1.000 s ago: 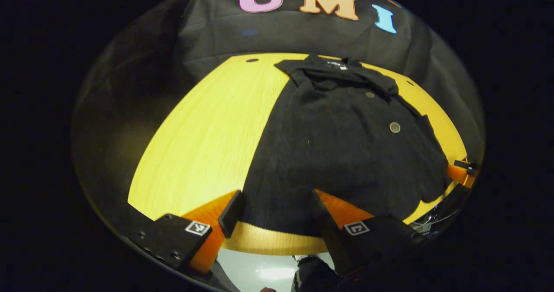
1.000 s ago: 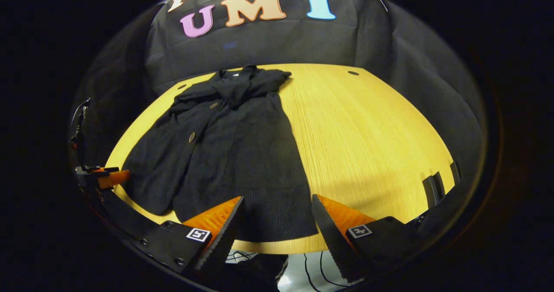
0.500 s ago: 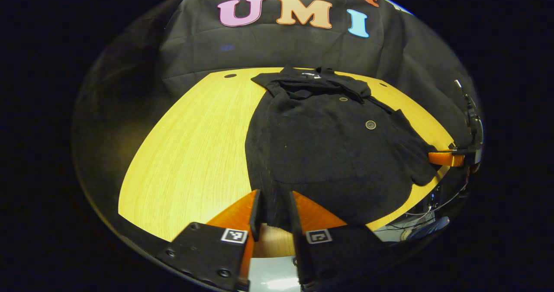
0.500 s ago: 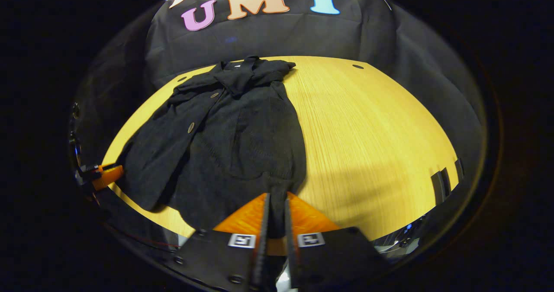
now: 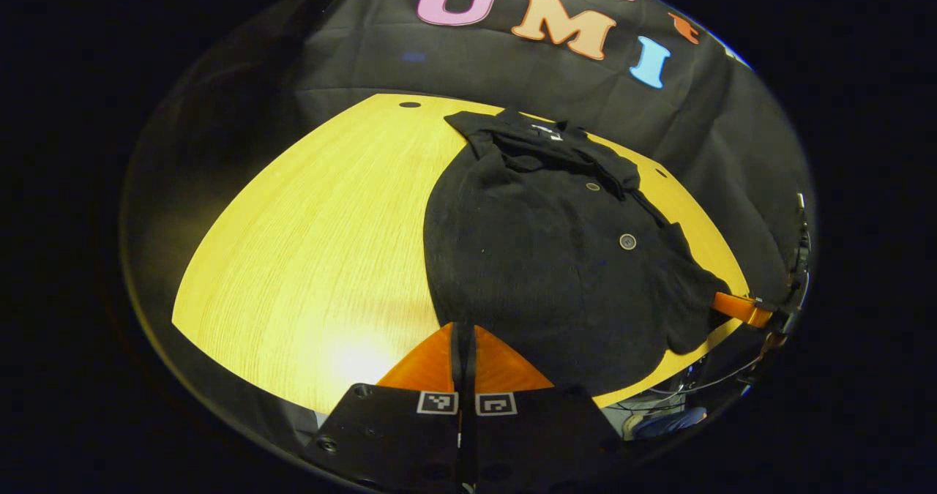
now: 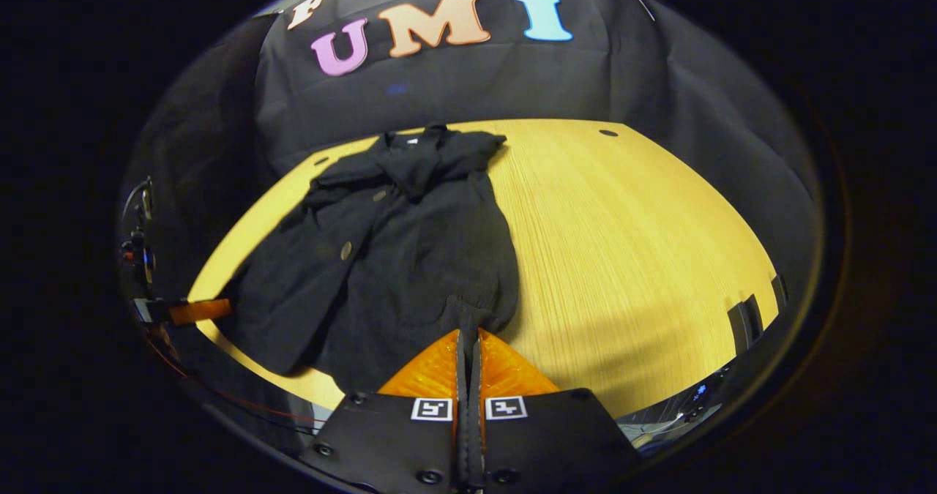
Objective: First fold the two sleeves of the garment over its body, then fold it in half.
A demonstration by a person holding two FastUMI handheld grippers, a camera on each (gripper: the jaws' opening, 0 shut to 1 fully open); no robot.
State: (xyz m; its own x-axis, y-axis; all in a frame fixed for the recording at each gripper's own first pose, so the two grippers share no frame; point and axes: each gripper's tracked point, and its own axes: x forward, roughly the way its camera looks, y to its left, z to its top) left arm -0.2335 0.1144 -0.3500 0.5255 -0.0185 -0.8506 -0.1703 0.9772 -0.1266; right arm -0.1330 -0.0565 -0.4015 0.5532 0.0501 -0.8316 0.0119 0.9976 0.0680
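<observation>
A black buttoned garment (image 5: 542, 260) lies on the yellow wooden table (image 5: 315, 245), collar at the far end and hem toward me, its sleeves lying over the body. My left gripper (image 5: 463, 333) is shut on the hem's left corner, which is bunched up between the fingers. In the right gripper view the same garment (image 6: 410, 260) spreads to the left, and my right gripper (image 6: 468, 337) is shut on the hem's right corner. Each view also catches the other gripper far off at the table's near edge: the right gripper (image 5: 739, 308) and the left gripper (image 6: 194, 310).
The black cloth wall stands right behind the table's far edge. A small round hole (image 5: 410, 105) sits near the far left corner and another hole (image 6: 607, 133) near the far right. Two dark brackets (image 6: 739, 322) stick up at the table's right edge (image 6: 622, 245).
Both grippers went from wide open around the hem to shut on it. The near part of the garment has gathered and pulled in toward the fingers.
</observation>
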